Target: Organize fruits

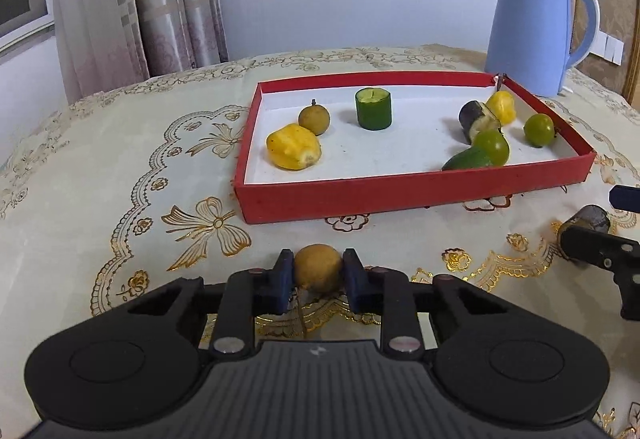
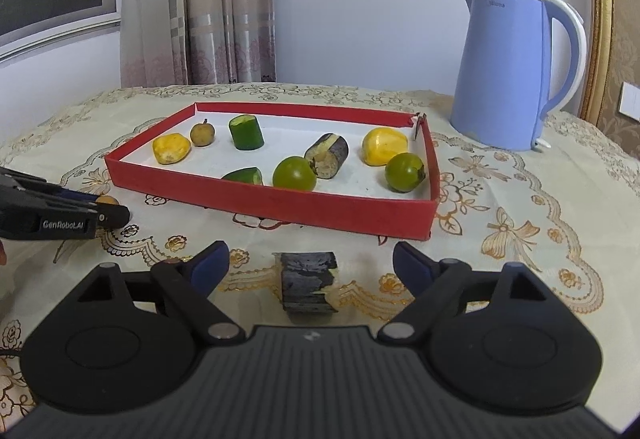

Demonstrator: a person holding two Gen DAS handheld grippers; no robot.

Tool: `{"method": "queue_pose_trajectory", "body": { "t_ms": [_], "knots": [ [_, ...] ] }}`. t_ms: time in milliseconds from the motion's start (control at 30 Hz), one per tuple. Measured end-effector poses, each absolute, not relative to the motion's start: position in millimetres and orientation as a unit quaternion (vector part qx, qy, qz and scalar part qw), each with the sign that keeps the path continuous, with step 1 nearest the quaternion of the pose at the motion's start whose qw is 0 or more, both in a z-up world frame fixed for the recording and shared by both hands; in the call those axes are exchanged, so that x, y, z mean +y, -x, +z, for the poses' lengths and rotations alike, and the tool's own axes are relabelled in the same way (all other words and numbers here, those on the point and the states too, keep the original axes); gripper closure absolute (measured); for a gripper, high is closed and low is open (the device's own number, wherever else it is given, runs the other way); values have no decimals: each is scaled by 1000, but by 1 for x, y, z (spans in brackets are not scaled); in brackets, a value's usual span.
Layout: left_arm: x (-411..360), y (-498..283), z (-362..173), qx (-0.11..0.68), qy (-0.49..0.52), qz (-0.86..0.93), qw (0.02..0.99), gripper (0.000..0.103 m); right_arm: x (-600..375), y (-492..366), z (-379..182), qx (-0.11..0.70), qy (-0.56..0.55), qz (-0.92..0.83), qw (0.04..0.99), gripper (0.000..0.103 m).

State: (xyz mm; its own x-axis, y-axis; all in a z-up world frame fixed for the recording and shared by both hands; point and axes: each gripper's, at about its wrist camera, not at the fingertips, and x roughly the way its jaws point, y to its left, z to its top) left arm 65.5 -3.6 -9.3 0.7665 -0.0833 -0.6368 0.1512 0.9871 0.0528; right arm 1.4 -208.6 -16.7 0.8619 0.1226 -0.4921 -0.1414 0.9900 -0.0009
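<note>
A small brown round fruit point(image 1: 318, 271) rests on the tablecloth in front of the red box point(image 1: 400, 191), and my left gripper point(image 1: 318, 255) is shut on it, blue pads pressing both sides. In the right wrist view a dark eggplant piece point(image 2: 308, 285) lies on the cloth between the wide-apart fingers of my right gripper point(image 2: 310, 247), which is open and not touching it. The red box point(image 2: 280, 205) holds two yellow pieces, another brown fruit point(image 2: 202, 134), cucumber pieces, two green tomatoes and an eggplant piece point(image 2: 328, 157). My left gripper point(image 2: 108, 209) shows at the left edge of that view.
A blue electric kettle point(image 2: 508, 71) stands behind the box at the right. The table wears a cream cloth with gold patterns point(image 1: 120, 159). Curtains and a window are at the back left, a gold frame at the far right.
</note>
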Motion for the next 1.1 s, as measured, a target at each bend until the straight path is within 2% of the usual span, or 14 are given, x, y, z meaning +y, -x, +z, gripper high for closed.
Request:
{"method": "queue_pose_trajectory", "body": {
  "t_ms": [100,233,433,500,567,733,1100],
  "knots": [
    [-1,-64,-5,334,-34,-67,940,78,-209,-2,-18,260,20,69,963,17],
    [-7,-59,4,312,-46,-63,947,78,-211,-5,-20,273,15,68,960,35],
    [-15,-61,4,310,-43,-69,947,78,-210,-8,-23,285,17,70,956,41],
    [-16,-61,3,310,-40,-69,947,78,-209,-9,-23,288,20,69,955,47],
    [-17,-62,3,309,-40,-69,948,78,-209,-10,-23,290,20,69,954,63],
    [-18,-64,2,311,-43,-65,947,78,-207,-10,-23,290,25,75,954,72],
    [-19,-69,-3,315,-48,-47,947,78,-203,-6,-21,279,36,85,956,73]
  ]
}}
